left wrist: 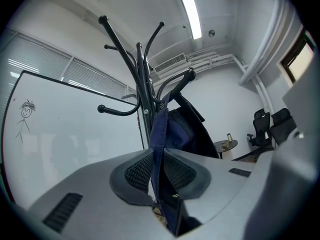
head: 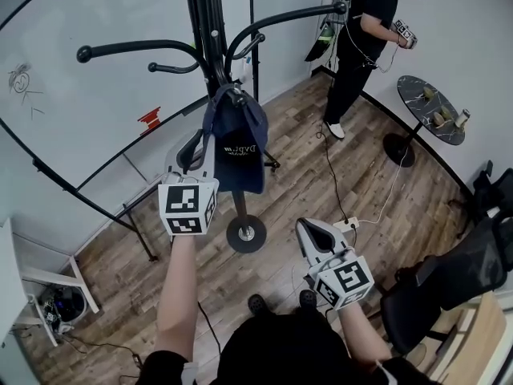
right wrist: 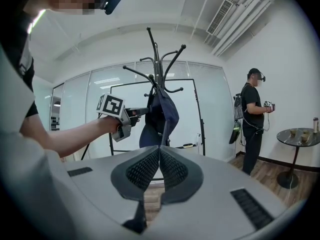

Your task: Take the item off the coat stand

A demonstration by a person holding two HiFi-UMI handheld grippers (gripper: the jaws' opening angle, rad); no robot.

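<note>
While the soft navy cloth cap (head: 235, 139) hangs limp from a curved hook of the black metal coat stand (head: 210, 22), the left gripper (left wrist: 159, 170) pinches its thin edge between ribbed dark pads, and the right gripper (right wrist: 159, 159), held lower, has its pads pressed together on nothing.

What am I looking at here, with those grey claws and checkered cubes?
A person, no robot, holds a two-jaw gripper in each hand; the cubes are part of them. One picture comes from a camera on the person's head, looking down; the other two ride on the grippers. The left gripper is clamped on a navy cap hanging on the black coat stand. The right gripper is shut and empty, held low. Another person stands near a small round table.
</note>
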